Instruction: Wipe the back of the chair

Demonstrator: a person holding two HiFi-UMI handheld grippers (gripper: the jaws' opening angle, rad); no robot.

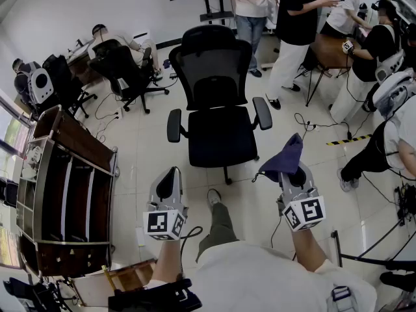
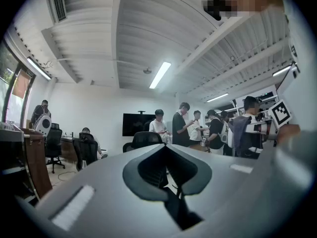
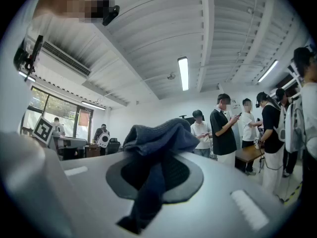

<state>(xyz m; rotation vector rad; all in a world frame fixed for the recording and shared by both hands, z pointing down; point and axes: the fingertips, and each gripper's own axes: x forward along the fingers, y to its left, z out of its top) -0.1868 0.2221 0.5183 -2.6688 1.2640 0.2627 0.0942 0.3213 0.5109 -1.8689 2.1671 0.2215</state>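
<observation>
A black office chair (image 1: pixel 218 103) with a mesh back and headrest stands on the tiled floor in the head view, its seat turned toward me. My right gripper (image 1: pixel 294 173) hovers in front of the chair's right armrest, shut on a dark blue cloth (image 1: pixel 286 158) that sticks up from its jaws. That cloth (image 3: pixel 158 135) fills the middle of the right gripper view, draped over the right gripper (image 3: pixel 161 157). My left gripper (image 1: pixel 169 181) hangs in front of the chair's left armrest, shut and empty. Over the left gripper (image 2: pixel 166 150) the chair's headrest (image 2: pixel 143 139) shows. Neither gripper touches the chair.
A dark wooden shelf unit (image 1: pixel 65 194) stands at my left. Several people (image 1: pixel 296 18) stand behind the chair at the right near a small table (image 1: pixel 331 47). More black chairs (image 1: pixel 127 70) sit at the back left. Cables (image 1: pixel 312 125) and striped tape (image 1: pixel 348 140) lie on the floor.
</observation>
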